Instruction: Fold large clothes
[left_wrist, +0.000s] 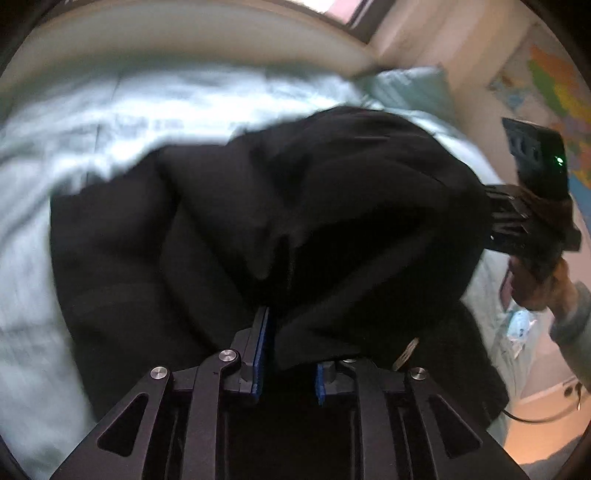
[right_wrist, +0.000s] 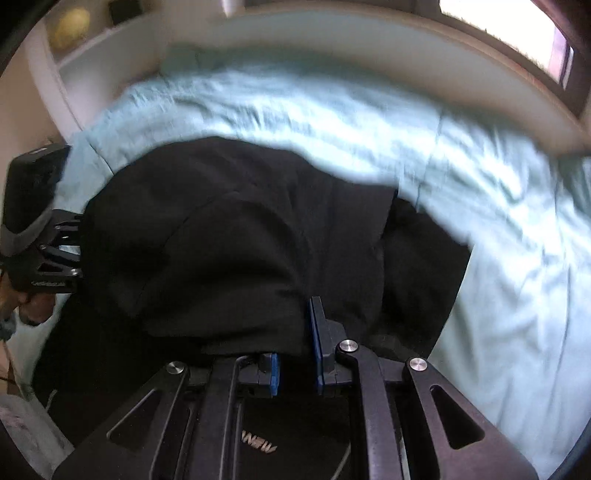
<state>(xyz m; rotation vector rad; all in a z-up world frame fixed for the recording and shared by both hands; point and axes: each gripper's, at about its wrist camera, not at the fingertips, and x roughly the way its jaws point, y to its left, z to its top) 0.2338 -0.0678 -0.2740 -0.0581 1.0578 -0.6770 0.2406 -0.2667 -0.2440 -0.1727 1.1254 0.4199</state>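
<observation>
Because I want to fold this big black garment (left_wrist: 295, 206) over without it slipping, my left claw (left_wrist: 288, 354) and my right claw (right_wrist: 295, 350) each pinch one edge tight, so it hangs ahead of them above the light blue bedsheet (right_wrist: 498, 221).

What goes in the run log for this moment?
step: fold in progress | left gripper: shut on black garment | right gripper: shut on black garment | surface: light blue bedding
</observation>
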